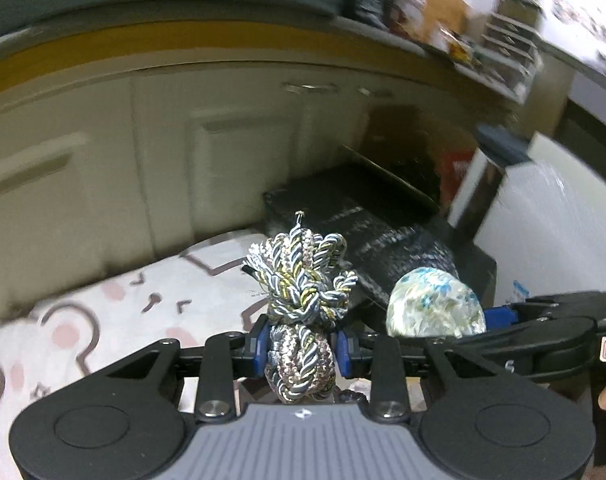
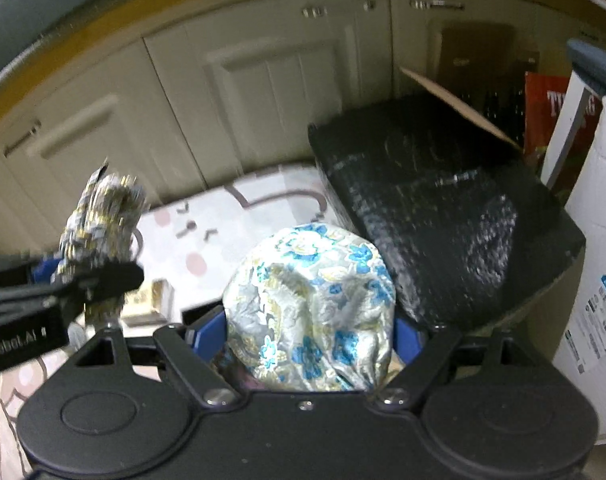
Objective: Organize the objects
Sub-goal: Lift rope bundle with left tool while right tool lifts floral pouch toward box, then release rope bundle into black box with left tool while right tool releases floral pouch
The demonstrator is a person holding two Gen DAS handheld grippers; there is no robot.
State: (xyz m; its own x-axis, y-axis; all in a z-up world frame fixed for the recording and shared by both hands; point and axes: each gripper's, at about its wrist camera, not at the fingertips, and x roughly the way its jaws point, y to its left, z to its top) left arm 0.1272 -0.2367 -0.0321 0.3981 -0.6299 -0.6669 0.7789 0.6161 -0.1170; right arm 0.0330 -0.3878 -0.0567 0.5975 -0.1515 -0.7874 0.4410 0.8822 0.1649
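My left gripper (image 1: 302, 346) is shut on a knotted bundle of grey, silver and yellow twisted cord (image 1: 303, 280), held upright in the air. My right gripper (image 2: 309, 338) is shut on a rounded pouch of silver brocade with blue flowers (image 2: 311, 304). The two grippers are side by side. The pouch shows at the right of the left wrist view (image 1: 435, 304). The cord bundle shows blurred at the left of the right wrist view (image 2: 103, 208).
Below lies a white mat with pink cartoon faces (image 1: 123, 308). A black box with a raised cardboard flap (image 2: 443, 200) stands ahead on the right. White boxes (image 2: 595, 240) stand at the far right. Cream cabinet doors (image 2: 263, 80) close off the back.
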